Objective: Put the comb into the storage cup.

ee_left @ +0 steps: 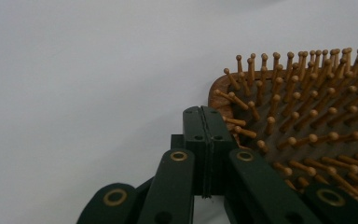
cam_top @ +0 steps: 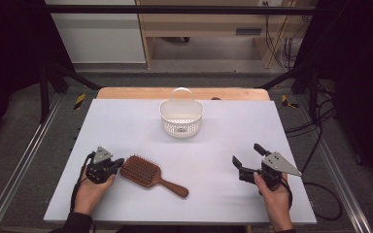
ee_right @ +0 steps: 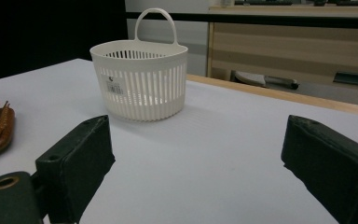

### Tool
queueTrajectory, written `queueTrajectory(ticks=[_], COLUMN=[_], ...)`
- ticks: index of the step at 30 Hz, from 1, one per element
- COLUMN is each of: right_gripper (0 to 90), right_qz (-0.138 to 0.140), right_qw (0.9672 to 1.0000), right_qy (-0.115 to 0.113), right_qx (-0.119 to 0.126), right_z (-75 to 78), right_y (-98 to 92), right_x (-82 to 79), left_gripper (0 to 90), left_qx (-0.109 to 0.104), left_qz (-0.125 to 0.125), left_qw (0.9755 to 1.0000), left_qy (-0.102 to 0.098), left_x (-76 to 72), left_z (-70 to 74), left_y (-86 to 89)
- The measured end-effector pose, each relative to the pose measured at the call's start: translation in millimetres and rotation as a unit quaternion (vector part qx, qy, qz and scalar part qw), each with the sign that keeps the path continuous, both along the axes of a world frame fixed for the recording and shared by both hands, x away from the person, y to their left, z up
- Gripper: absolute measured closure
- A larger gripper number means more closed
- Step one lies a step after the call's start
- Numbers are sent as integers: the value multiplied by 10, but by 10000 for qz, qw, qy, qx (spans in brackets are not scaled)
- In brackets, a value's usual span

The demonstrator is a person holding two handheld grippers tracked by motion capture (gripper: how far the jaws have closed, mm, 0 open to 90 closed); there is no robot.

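A wooden paddle hairbrush lies bristles up near the front left of the white table, its handle pointing right and toward the person. My left gripper is shut, jaws pressed together with nothing between them, its tips right at the brush head's left edge; whether they touch it I cannot tell. My right gripper stands open at the front right, jaws wide apart and empty. A white slotted basket with a loop handle stands upright at the back middle, also ahead of the right gripper.
A wooden strip runs along the table's far edge. Beyond it stand a pale cabinet and a wooden shelf. Black frame bars and cables flank the table on both sides. Bare tabletop lies between the brush and the right gripper.
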State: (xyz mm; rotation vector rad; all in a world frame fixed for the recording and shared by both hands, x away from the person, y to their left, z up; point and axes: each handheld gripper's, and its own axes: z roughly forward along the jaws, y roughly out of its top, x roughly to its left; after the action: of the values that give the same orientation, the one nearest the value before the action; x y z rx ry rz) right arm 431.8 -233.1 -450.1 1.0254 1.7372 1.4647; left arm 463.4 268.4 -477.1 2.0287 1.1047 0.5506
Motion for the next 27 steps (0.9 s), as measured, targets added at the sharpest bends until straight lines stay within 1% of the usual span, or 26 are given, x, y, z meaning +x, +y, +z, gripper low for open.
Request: queueTrajectory(ticks=[2, 5, 9, 13, 16, 17, 20, 23, 27], right_gripper=[82, 79, 75, 87, 87, 87, 87, 88, 90], right_qz=[48, 141, 389, 562, 669, 695, 833, 911, 1023], right_qw=[9999, 9995, 9978, 9954, 9939, 9935, 9918, 9903, 9878], right_qy=[114, 251, 414, 519, 559, 575, 644, 696, 770], right_qx=[-8, -145, -352, -576, -676, -699, -724, -790, -883], right_z=[18, 34, 38, 42, 51, 53, 53, 49, 44], right_y=[38, 102, 200, 284, 323, 330, 361, 387, 422], right_x=[-5, -29, -86, -163, -207, -214, -244, -267, -285], left_gripper=[900, 900, 900, 900, 900, 900, 900, 900, 900], left_qx=[-39, -100, -135, -125, -121, -97, -107, -145, -198], left_qz=[-74, -189, -326, -499, -579, -641, -692, -743, -817], left_qw=[10000, 9998, 9994, 9987, 9982, 9979, 9975, 9971, 9965], left_qy=[7, 15, 28, 40, 41, 34, 6, 17, -19], left_x=[-41, -89, -119, -140, -170, -189, -218, -246, -291], left_z=[-8, -21, -26, -22, -21, -19, -21, -31, -49], left_y=[-84, -233, -421, -612, -729, -783, -858, -927, -1004])
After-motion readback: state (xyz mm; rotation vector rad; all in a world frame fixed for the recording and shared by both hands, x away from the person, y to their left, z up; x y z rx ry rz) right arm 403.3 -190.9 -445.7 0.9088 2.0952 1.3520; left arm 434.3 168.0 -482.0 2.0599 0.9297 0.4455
